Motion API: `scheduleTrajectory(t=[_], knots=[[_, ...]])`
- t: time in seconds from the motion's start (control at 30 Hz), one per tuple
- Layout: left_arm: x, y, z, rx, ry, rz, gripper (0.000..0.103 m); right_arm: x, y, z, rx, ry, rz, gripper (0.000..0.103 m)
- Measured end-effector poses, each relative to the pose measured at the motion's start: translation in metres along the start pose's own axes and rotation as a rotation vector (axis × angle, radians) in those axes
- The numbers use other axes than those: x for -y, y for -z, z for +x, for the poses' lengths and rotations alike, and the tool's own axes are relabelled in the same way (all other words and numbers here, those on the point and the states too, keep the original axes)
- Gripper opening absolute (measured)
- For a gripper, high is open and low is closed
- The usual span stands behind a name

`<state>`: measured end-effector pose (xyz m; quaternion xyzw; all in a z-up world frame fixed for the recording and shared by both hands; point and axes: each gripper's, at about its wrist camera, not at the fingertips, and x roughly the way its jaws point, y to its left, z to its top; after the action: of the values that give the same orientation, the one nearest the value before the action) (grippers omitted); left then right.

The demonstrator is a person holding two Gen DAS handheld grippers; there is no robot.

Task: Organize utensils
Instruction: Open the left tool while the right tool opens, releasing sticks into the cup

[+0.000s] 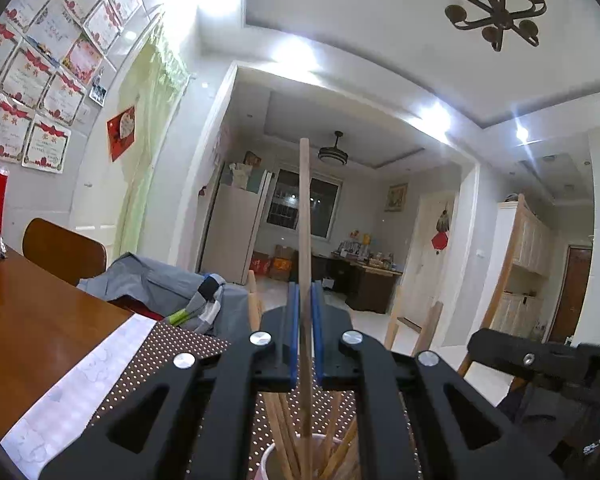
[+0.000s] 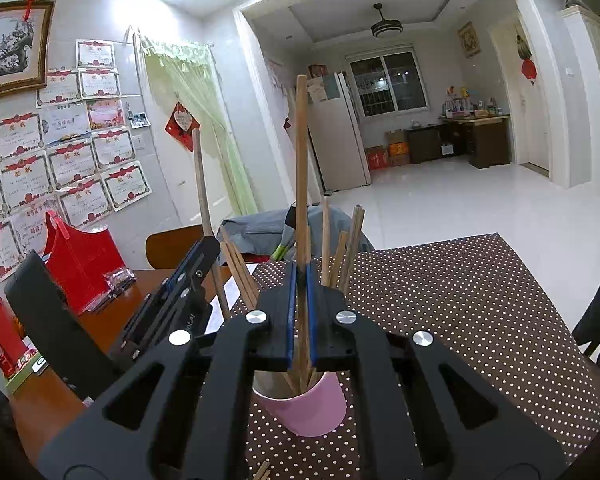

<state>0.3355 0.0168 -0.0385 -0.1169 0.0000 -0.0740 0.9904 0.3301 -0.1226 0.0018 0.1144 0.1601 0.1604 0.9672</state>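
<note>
A pink cup (image 2: 304, 408) stands on the brown white-dotted tablecloth (image 2: 460, 312), holding a bundle of wooden chopsticks (image 2: 352, 240) that fan out above its rim. The right gripper (image 2: 299, 280) pinches one upright chopstick (image 2: 301, 140) between its blue pads, the stick's lower end reaching down into the cup. Just to its left the left gripper (image 2: 192, 264) clamps another chopstick (image 2: 202, 184); in the left wrist view that gripper (image 1: 306, 300) has its jaws pressed onto the stick (image 1: 305, 208), whose lower end dips among the others in the cup (image 1: 272, 460) at the bottom edge. The dotted cloth covers only part of the table; beside it lies a pale strip of paper (image 1: 84, 376) and then the bare glossy wooden tabletop (image 1: 28, 320), which carries a red box (image 2: 82, 256) and small packets. A brown chair back (image 1: 62, 248) stands at the far edge, with grey clothing (image 1: 160, 280) draped next to it. The left wall is tiled white and covered with red-bordered certificates (image 2: 68, 160), a framed picture (image 2: 12, 44) above them, and a pale green curtain (image 2: 188, 112) hangs by a doorway. Beyond a wide opening lies a white-tiled floor (image 2: 440, 208), a refrigerator (image 2: 340, 132), a dark window (image 2: 388, 80), a cluttered desk (image 2: 476, 132) and a ceiling fan lamp (image 2: 384, 26).
</note>
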Motion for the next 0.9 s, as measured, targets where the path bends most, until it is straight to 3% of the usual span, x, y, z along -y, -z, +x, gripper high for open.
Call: scheduleTrajectory(t=[0.27,0.43,0.6,0.9], knots=[[-0.002,-0.001,-0.011,0.098,0.009,-0.022,0.007,0.000,0.000,0.002,-0.011,-0.005,0.002,0.006],[-0.006,0.002,-0.008,0.107,0.011,-0.064,0.006,-0.002,0.001,0.003,-0.015,-0.011,-0.004,0.006],[-0.004,0.009,-0.009,0.138,-0.008,-0.053,0.007,-0.004,0.001,0.003,-0.022,-0.012,-0.007,0.006],[0.004,0.007,-0.012,0.170,0.023,-0.025,0.007,-0.006,0.001,0.004,-0.029,-0.016,-0.009,0.006]])
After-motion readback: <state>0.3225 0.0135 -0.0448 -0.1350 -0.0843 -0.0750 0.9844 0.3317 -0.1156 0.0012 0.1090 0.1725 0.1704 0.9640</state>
